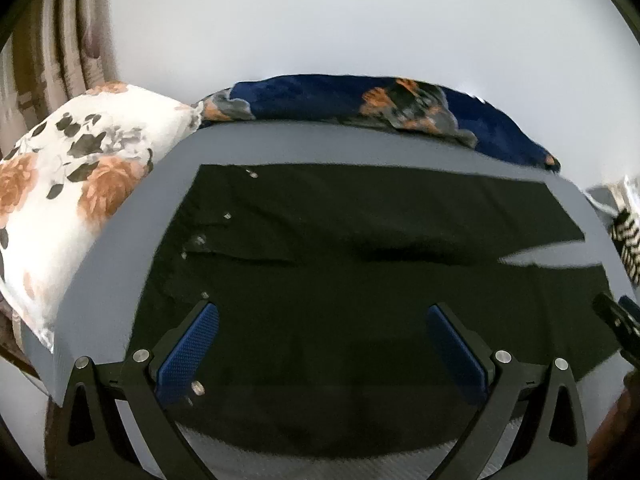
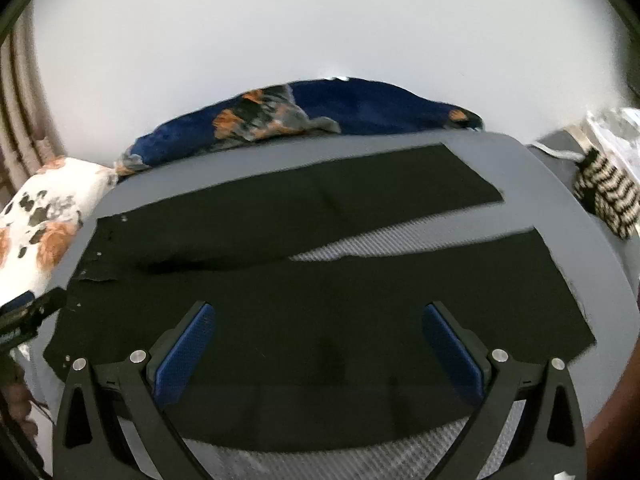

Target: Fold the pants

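Black pants point(image 1: 360, 232) lie flat on a grey bed sheet point(image 1: 120, 248), waistband with small metal buttons to the left, the two legs running right with a narrow gap between them. They also show in the right wrist view point(image 2: 280, 300). My left gripper point(image 1: 322, 312) is open and empty, hovering over the near leg by the waist end. My right gripper point(image 2: 318, 312) is open and empty above the near leg further right. Each gripper shows at the edge of the other's view: the right one point(image 1: 616, 320), the left one point(image 2: 28, 316).
A white floral pillow point(image 1: 60, 192) lies left of the pants. A dark blue floral blanket point(image 1: 360, 100) lies along the far edge by the white wall. A black-and-white striped item point(image 2: 608, 192) sits at the right. Curtains point(image 1: 60, 40) hang at the far left.
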Demonstrator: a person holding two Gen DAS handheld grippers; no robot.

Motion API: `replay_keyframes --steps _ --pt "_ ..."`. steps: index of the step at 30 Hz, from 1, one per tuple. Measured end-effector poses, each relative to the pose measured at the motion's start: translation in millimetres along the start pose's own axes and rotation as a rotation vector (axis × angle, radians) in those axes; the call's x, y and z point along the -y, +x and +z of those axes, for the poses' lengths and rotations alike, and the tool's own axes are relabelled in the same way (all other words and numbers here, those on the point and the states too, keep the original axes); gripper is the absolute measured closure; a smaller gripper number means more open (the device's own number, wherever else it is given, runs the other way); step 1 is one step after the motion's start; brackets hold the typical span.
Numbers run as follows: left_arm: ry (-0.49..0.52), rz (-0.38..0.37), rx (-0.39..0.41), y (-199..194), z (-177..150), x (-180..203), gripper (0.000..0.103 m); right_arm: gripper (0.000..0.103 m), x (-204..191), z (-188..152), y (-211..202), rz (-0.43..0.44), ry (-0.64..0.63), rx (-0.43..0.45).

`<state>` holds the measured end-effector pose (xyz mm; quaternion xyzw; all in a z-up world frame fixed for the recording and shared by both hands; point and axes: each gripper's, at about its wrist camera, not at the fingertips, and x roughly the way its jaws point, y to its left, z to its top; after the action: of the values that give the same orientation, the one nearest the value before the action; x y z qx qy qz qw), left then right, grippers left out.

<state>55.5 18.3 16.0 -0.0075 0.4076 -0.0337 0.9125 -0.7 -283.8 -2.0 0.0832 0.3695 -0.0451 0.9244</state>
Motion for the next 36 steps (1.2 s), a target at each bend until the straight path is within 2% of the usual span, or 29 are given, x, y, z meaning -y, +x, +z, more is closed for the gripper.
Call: replay_keyframes --steps 4,10,12,15,19,24,27,30,32,34,36 --pt "-0.052 -0.003 0.033 7 24 -38 0.0 0.0 -15 26 9 0.057 -0.034 0.006" --pt "-0.069 -0.117 0.085 20 55 -94 0.0 0.0 -28 59 48 0.145 0.03 -0.079" --pt "-0.071 -0.158 0.09 28 65 -109 0.0 0.0 -34 68 62 0.158 0.04 -0.095" --pt "-0.085 -0.179 0.085 46 82 -130 0.0 0.0 -46 82 85 0.159 0.033 -0.12" --pt "-0.209 -0.265 -0.008 87 109 -162 0.001 0.0 -60 98 110 0.158 0.014 -0.135" --pt "-0.329 -0.336 -0.072 129 128 -192 0.001 0.0 -78 113 143 0.138 -0.022 -0.162" --pt "-0.399 -0.413 -0.11 155 136 -211 0.003 0.0 -92 120 166 0.14 -0.037 -0.189" --pt "-0.478 -0.489 -0.161 181 140 -228 0.01 0.0 -105 124 183 0.144 -0.056 -0.209" --pt "-0.518 -0.548 -0.194 195 142 -236 0.026 0.0 -115 127 194 0.145 -0.073 -0.214" --pt "-0.55 -0.602 -0.226 209 144 -243 0.03 0.0 -125 129 203 0.148 -0.089 -0.219" --pt "-0.555 -0.62 -0.239 216 145 -244 0.032 0.0 -135 132 213 0.153 -0.106 -0.222"
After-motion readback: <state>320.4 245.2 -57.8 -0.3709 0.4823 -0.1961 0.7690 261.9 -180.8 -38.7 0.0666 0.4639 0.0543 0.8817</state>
